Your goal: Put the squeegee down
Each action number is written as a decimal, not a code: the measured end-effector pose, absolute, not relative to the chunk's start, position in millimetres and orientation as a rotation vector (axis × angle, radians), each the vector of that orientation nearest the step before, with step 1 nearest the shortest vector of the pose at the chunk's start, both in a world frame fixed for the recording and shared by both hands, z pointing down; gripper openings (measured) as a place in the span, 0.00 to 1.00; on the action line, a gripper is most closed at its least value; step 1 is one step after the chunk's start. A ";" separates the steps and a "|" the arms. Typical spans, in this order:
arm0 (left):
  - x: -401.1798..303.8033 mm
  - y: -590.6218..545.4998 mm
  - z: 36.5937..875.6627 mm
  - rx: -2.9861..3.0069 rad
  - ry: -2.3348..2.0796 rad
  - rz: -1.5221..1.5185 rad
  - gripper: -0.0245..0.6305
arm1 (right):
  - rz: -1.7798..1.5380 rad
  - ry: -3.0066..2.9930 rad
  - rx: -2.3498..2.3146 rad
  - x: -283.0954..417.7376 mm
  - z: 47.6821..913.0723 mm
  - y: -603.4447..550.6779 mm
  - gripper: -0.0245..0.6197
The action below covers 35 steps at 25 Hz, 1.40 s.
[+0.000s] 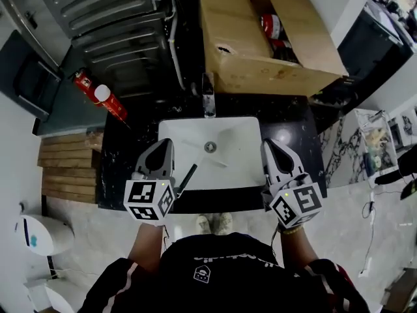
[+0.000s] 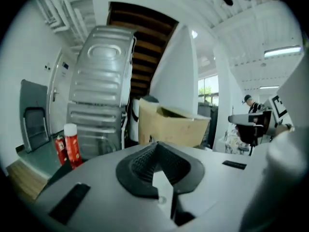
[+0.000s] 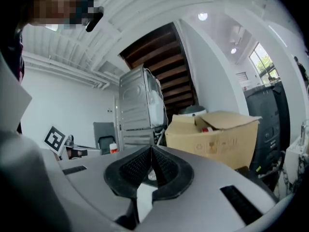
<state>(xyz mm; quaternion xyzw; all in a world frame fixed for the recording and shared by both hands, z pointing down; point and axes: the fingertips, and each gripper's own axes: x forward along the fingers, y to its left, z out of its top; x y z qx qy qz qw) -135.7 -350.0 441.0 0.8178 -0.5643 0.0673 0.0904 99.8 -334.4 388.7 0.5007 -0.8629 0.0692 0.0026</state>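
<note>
In the head view a thin black squeegee handle (image 1: 186, 178) lies slanted over the front edge of the white sink (image 1: 242, 130), just right of my left gripper's body. My left gripper (image 1: 163, 146) (image 2: 155, 147) hovers over the sink's left rim with its jaws shut and nothing between them. Over the sink's right rim my right gripper (image 1: 268, 146) (image 3: 151, 152) is also shut and holds nothing. The squeegee's blade end is hidden; I cannot tell whether the handle touches the left gripper.
A chrome faucet (image 1: 208, 103) stands behind the sink on the black counter (image 1: 287, 119). An open cardboard box (image 1: 260, 41) sits behind it. A red spray can (image 1: 104, 98) lies at the left, beside a ribbed metal cabinet (image 1: 111, 25) and wooden slats (image 1: 65, 168).
</note>
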 end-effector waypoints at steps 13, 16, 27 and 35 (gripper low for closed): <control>-152.1 -338.1 311.7 2.568 -1.857 -0.133 0.06 | -0.048 -2.757 1.630 92.1 292.8 -332.1 0.10; -152.0 -338.4 311.1 2.554 -1.861 -0.140 0.06 | -0.017 -2.741 1.640 94.3 301.6 -333.3 0.10; -142.7 -335.9 319.3 2.542 -1.822 -0.101 0.06 | 0.000 -2.723 1.628 97.1 311.0 -327.4 0.10; -139.4 -334.0 319.2 2.547 -1.801 -0.105 0.06 | 0.020 -2.714 1.628 96.7 317.7 -326.5 0.10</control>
